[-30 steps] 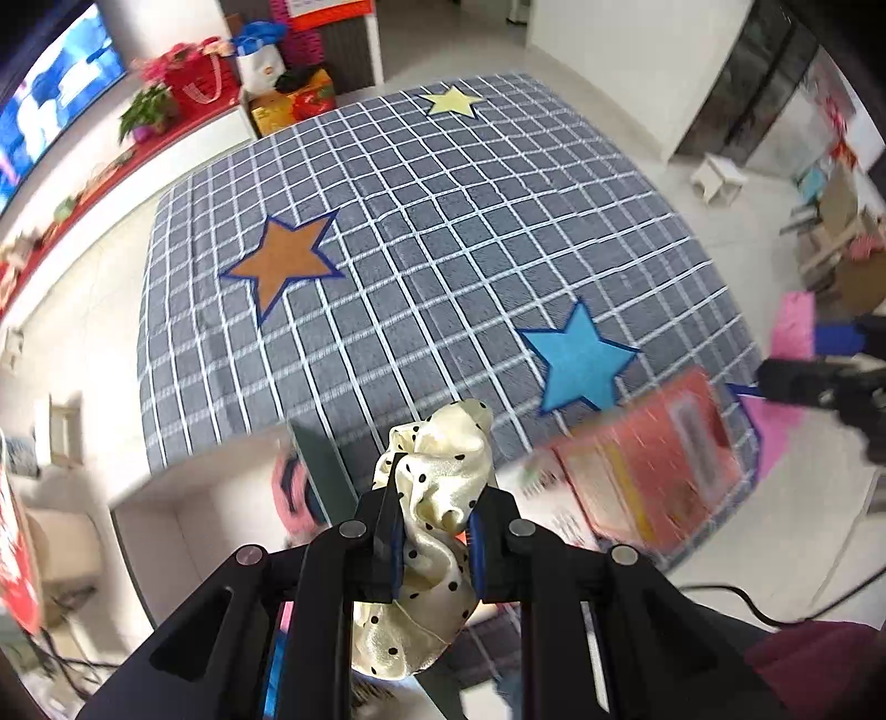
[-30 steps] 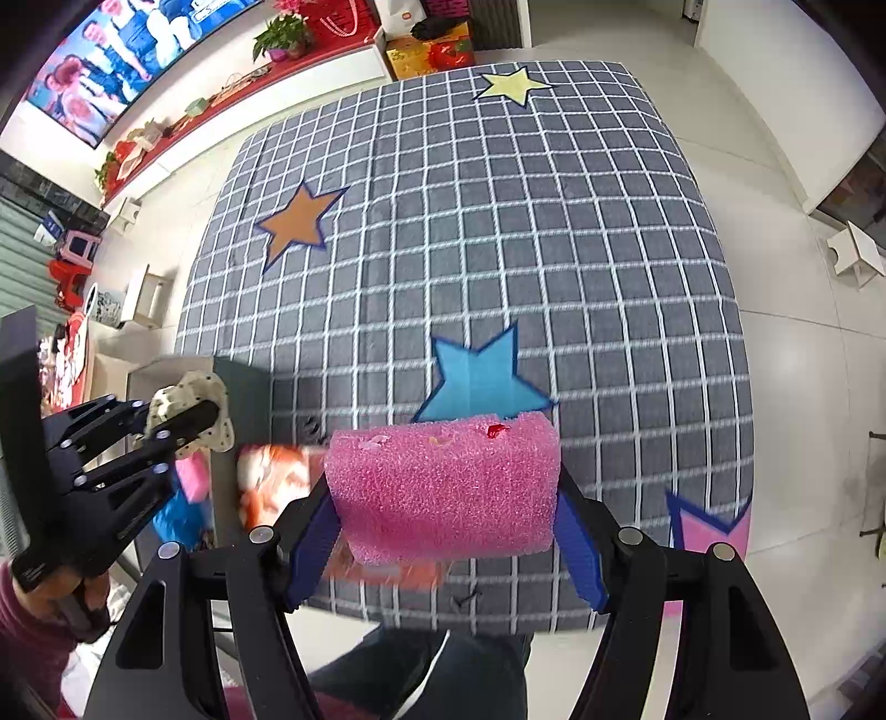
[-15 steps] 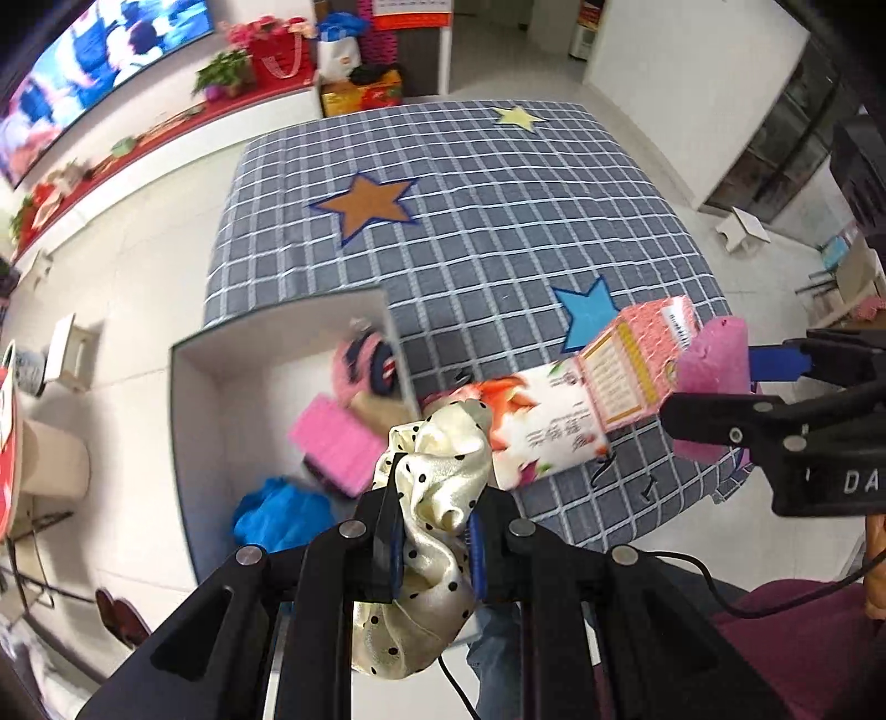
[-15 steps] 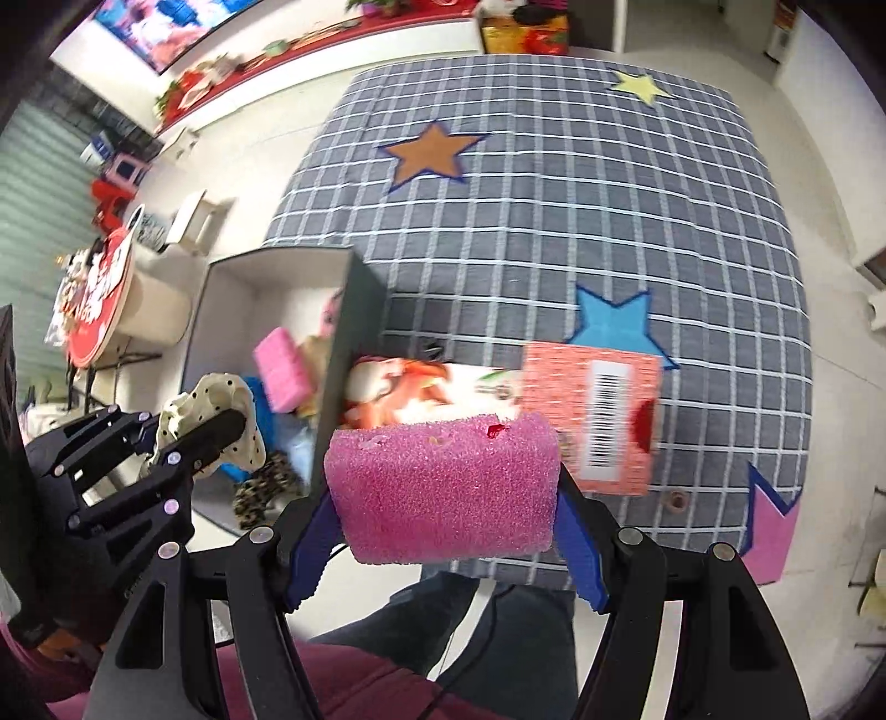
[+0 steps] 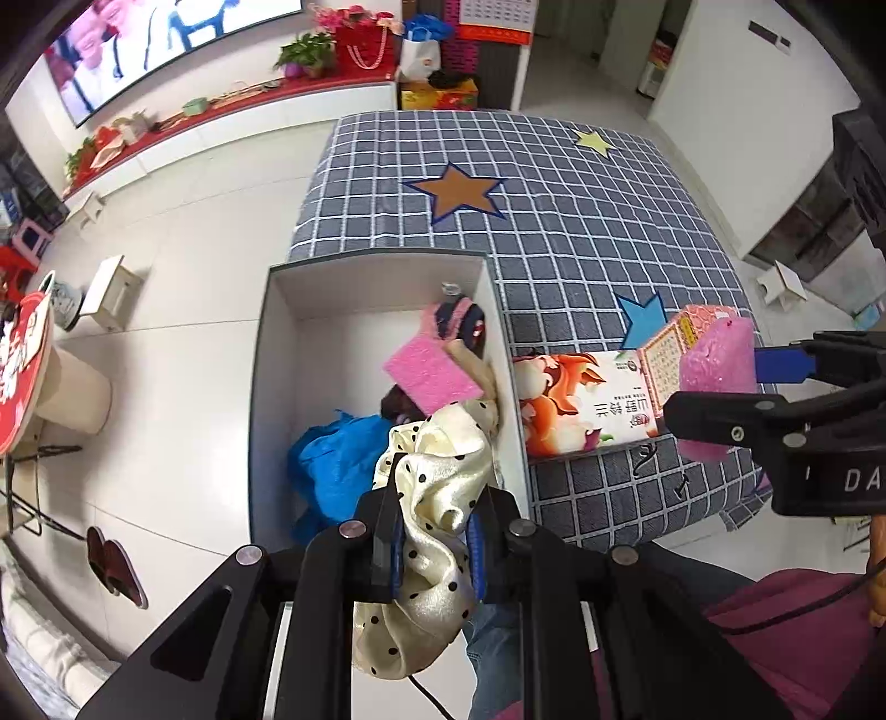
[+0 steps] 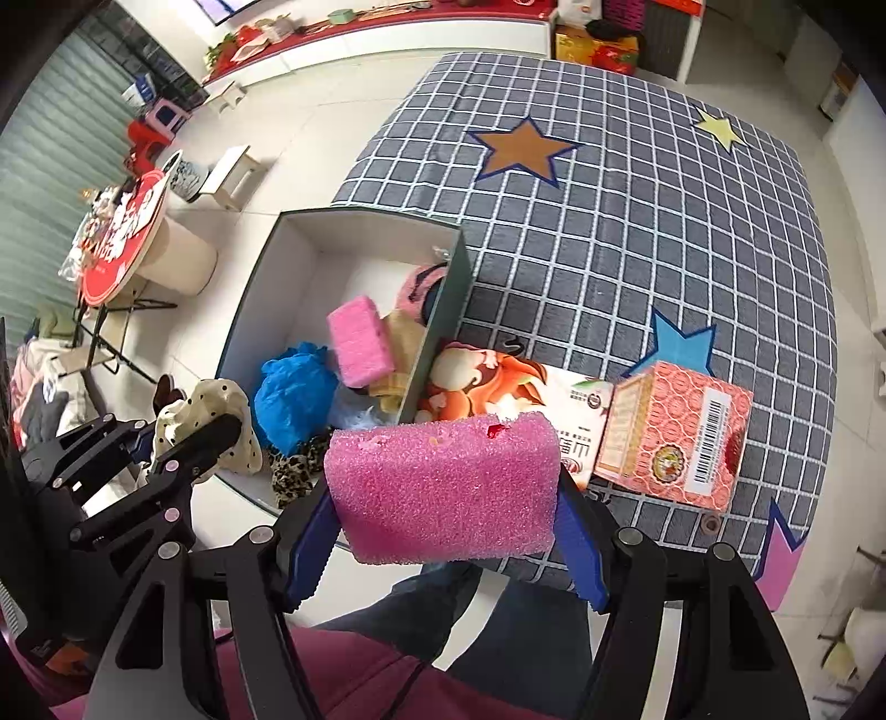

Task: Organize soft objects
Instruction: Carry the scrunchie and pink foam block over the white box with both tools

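Now the left gripper (image 5: 434, 540) pinches a cream polka-dot satin scrunchie (image 5: 437, 498) above the open grey storage box (image 5: 260, 354); the right gripper (image 6: 446, 545) clamps a pink foam sponge (image 6: 443, 487) beside it. Releasing early could drop either outside the box.

White tiled floor (image 5: 183, 232) — wall television (image 5: 138, 39), red-topped cabinet (image 5: 232, 111).

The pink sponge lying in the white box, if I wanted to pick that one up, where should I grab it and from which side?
Probably from above, jaws across its two long side faces. The pink sponge lies tilted atop the other soft things in the white box, its broad face up and nothing over it. It sits close to the box's wall on the table side, so come in from the open middle of the box.
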`<state>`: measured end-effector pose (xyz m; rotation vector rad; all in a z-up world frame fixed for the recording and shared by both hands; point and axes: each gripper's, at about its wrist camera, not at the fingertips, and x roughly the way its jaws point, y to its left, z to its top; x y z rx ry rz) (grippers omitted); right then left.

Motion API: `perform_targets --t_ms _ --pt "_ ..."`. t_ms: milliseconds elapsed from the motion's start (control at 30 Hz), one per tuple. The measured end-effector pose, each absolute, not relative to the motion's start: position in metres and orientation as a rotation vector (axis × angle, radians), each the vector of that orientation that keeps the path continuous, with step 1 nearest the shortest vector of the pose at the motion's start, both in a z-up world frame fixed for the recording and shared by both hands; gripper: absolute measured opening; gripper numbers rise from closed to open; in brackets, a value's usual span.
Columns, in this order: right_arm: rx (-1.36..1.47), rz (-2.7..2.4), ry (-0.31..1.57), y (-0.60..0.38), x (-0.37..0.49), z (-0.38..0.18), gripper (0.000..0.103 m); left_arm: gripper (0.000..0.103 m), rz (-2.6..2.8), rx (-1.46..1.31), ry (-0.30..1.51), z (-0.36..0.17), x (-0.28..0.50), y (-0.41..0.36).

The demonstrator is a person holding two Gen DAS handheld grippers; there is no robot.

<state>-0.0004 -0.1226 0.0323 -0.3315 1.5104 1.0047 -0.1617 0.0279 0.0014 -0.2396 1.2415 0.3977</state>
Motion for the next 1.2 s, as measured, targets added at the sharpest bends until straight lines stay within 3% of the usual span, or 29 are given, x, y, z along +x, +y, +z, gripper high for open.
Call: perform_targets --t_ms 1200 --pt "-0.406 1.12 1.483 -0.09 -0.029 0.042 0.071 0.019 0.536 -0.326 1.184 0.015 -0.197 0.049"
